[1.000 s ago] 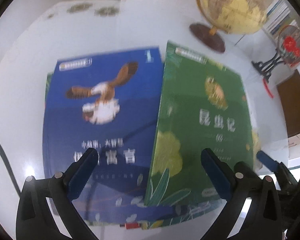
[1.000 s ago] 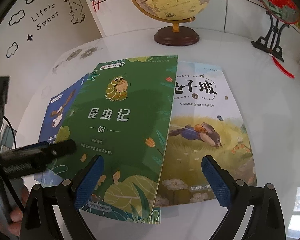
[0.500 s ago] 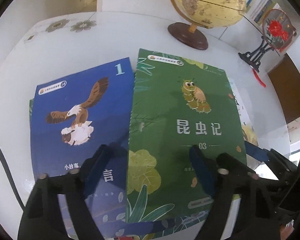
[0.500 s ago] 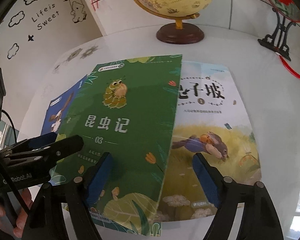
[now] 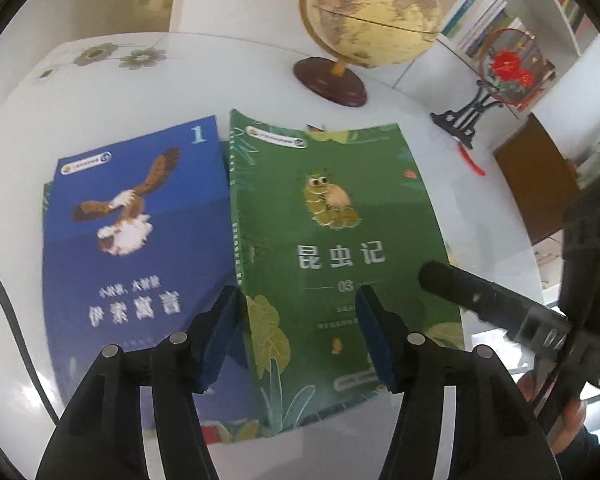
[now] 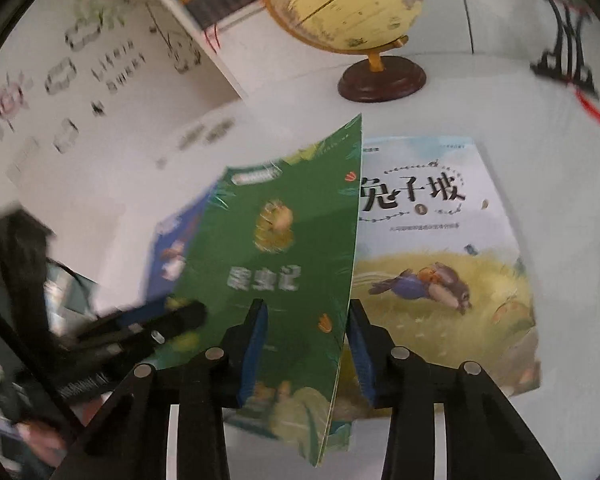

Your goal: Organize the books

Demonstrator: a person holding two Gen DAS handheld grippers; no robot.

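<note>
A green book with a caterpillar cover (image 5: 340,240) lies partly over a blue book with an eagle (image 5: 136,248) on the white table. My left gripper (image 5: 300,336) is part-closed, its fingers straddling the green book's spine edge low down. In the right wrist view the green book (image 6: 276,264) is tilted up on its right edge. My right gripper (image 6: 306,344) has narrowed around that raised edge. A pale book with a bird on grass (image 6: 440,256) lies flat to the right, partly under the green one.
A globe on a dark wooden base (image 5: 364,20) stands at the back of the table. A black stand with a red ornament (image 5: 496,80) is at the back right. Bookshelves line the wall behind. The white table (image 5: 100,92) has a flower print at far left.
Both grippers have narrowed and moved in toward the green book. Its right edge has lifted off the pale book, tilting the cover up. The right view has become blurred.
</note>
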